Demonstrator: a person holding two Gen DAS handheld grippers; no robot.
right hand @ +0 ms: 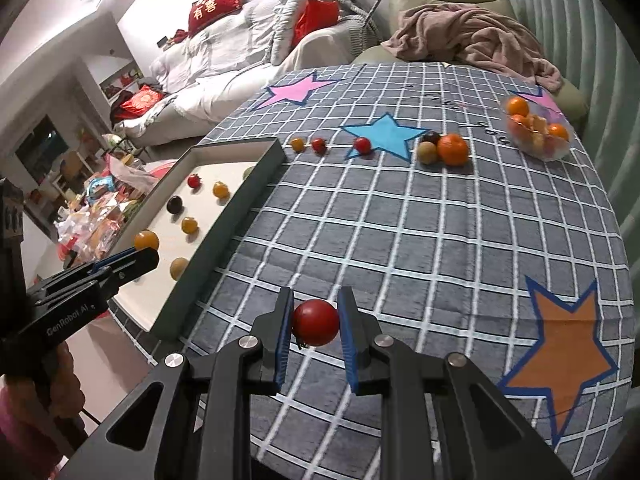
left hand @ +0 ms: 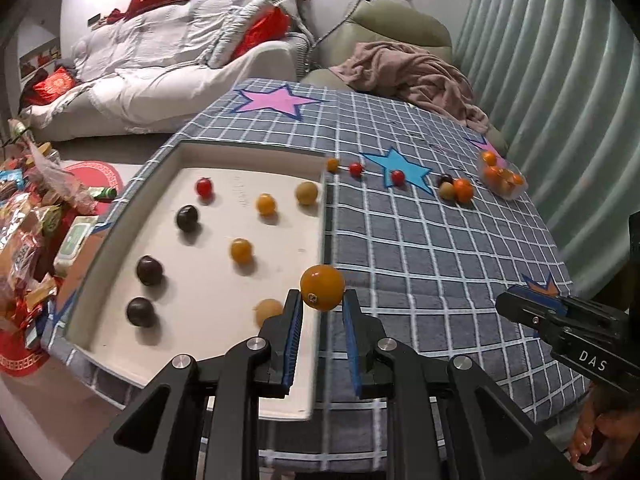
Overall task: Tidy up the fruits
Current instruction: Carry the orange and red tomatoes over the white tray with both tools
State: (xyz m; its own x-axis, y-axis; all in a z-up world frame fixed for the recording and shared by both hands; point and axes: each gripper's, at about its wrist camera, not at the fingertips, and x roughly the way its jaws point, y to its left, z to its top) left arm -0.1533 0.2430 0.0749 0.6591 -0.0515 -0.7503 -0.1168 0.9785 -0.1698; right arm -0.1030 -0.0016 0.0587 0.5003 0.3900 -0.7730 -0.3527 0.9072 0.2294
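My left gripper is shut on a yellow-orange cherry tomato, held over the right rim of the white tray. Several small fruits lie in the tray: dark, yellow and one red. My right gripper is shut on a red cherry tomato above the checked cloth, right of the tray. From the right wrist view the left gripper shows at the left edge with its yellow tomato.
Loose fruits lie in a row on the cloth: a yellow one, two red ones, a dark and a tan one beside an orange. A clear bowl of oranges stands far right. Snack packets pile left of the table.
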